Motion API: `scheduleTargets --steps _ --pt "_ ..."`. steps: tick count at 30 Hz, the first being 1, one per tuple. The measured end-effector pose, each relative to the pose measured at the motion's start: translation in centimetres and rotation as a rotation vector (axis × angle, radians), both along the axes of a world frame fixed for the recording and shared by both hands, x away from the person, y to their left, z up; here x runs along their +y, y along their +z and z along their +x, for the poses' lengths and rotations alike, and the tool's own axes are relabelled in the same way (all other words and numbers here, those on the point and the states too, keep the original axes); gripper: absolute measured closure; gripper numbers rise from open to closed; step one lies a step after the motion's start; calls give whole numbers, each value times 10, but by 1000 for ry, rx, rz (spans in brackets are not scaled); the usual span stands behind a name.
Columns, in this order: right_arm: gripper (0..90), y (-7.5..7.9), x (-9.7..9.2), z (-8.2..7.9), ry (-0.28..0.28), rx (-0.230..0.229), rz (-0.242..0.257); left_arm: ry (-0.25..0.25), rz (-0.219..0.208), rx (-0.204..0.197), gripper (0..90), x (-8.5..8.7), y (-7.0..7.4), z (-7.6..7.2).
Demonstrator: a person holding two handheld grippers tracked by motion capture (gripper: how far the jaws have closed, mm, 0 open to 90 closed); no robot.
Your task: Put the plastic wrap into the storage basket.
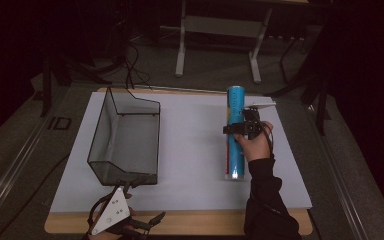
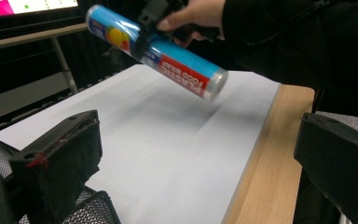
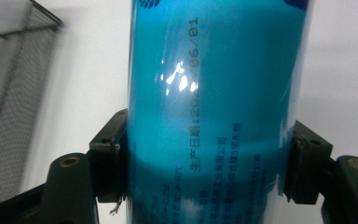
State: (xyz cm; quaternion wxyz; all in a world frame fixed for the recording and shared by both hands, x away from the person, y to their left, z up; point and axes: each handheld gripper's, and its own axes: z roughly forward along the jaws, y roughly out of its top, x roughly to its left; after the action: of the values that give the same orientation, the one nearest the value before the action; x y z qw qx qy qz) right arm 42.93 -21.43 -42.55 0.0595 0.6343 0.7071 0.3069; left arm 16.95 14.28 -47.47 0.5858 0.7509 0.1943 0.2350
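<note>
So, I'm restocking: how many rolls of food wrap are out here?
1. The roll is clamped in the right gripper, lifted off the white mat, right of the mesh basket. None shows inside the basket.

A blue roll of plastic food wrap [image 1: 235, 131], red-banded label, wrapped in glossy film, hangs slightly tilted above the white mat, clear of it, its middle clamped.

Roll [image 2: 156, 49]: in the left gripper view, a red band on the blue wrapper carries white capitals, seen upside down, reading "PLASTIC FOOD WRAP". In the right gripper view, the blue wrapper [image 3: 214, 112] bears a printed date line in Chinese characters, "生产日期: 202?/06/01", one digit lost in glare; smaller lines below are illegible.
</note>
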Motion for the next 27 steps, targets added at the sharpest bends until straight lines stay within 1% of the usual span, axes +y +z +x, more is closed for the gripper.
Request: scheduleTargets --steps 1,2,4,9,10,11,12,13,14,17,20,27 --pt "313 3 2 1 5 -6 2 -1 1 -1 15 0 0 0" --pt "313 11 8 2 11 -22 11 -1 0 -1 15 0 0 0" --pt "313 18 14 3 12 -48 16 0 -2 -2 15 0 0 0" --pt "314 32 30 6 33 -89 45 2 -1 -1 15 0 0 0" --pt "314 35 33 6 37 -94 52 1 -2 -1 15 0 0 -1" --pt "314 35 33 6 37 -94 52 1 -2 -1 15 0 0 -1" --pt "314 38 37 6 45 -104 54 4 2 -3 15 1 0 0" --pt "315 43 46 7 55 -121 61 6 2 -2 15 1 0 0" --pt "314 45 50 7 55 -128 71 6 1 -2 15 1 1 0" --pt "315 49 61 7 69 -148 78 7 0 -5 15 1 1 -1" --pt "315 52 76 7 92 -162 91 8 3 -5 15 1 1 -1" --pt "315 55 108 8 131 -171 114 10 5 -8 15 2 1 -2"
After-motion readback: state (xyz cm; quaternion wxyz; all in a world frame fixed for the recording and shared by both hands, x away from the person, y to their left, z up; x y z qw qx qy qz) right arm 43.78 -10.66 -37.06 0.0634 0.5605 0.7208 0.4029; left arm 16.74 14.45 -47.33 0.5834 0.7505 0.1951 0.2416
